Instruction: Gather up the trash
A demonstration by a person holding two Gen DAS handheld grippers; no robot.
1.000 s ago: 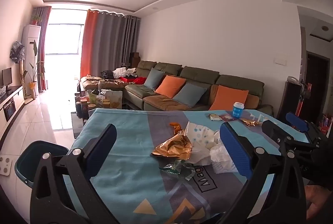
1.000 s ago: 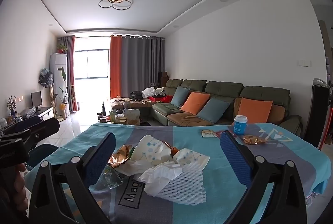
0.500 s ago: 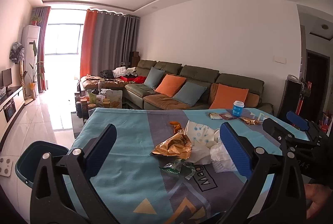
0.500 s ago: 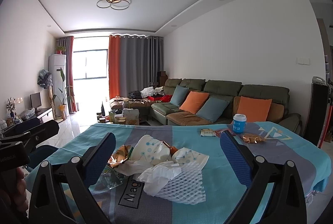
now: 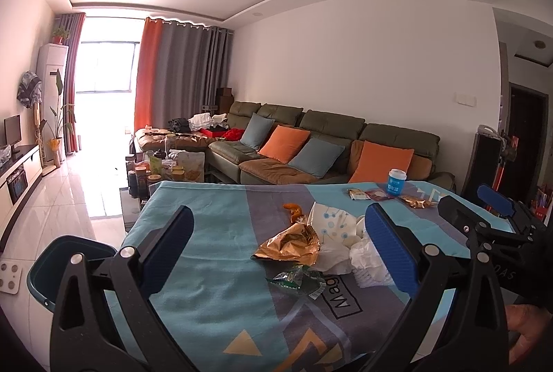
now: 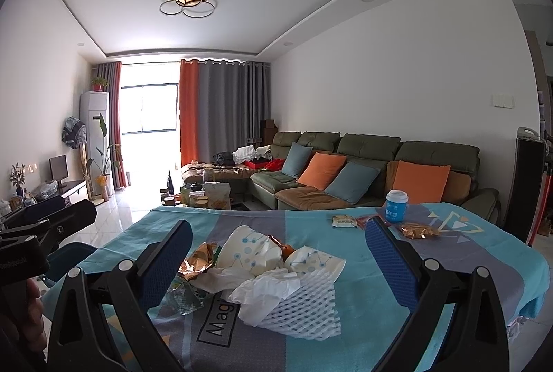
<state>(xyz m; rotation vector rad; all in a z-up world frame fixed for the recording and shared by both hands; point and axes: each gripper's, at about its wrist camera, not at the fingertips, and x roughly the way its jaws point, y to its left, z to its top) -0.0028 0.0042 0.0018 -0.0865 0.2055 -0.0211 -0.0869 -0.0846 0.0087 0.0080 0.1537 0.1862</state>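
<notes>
A heap of trash lies mid-table: a gold foil wrapper (image 5: 290,242), a green wrapper (image 5: 299,278), crumpled white tissue (image 6: 266,289), a white foam net (image 6: 307,306) and crushed dotted paper cups (image 6: 249,252). Small packets (image 6: 344,221), another gold wrapper (image 6: 418,230) and a blue cup (image 6: 396,206) sit at the far right of the table. My left gripper (image 5: 276,254) is open, held short of the heap. My right gripper (image 6: 278,263) is open too, the heap showing between its fingers. A dark teal bin (image 5: 65,259) stands on the floor at the table's left.
The table wears a teal and grey cloth (image 5: 214,223). A green sofa (image 6: 366,164) with orange and blue cushions runs behind it along the wall. A cluttered low table (image 5: 166,168) stands farther back, and a dark standing unit (image 6: 527,185) is at the right.
Both views have shifted only slightly; the grippers stay open and the trash has not moved.
</notes>
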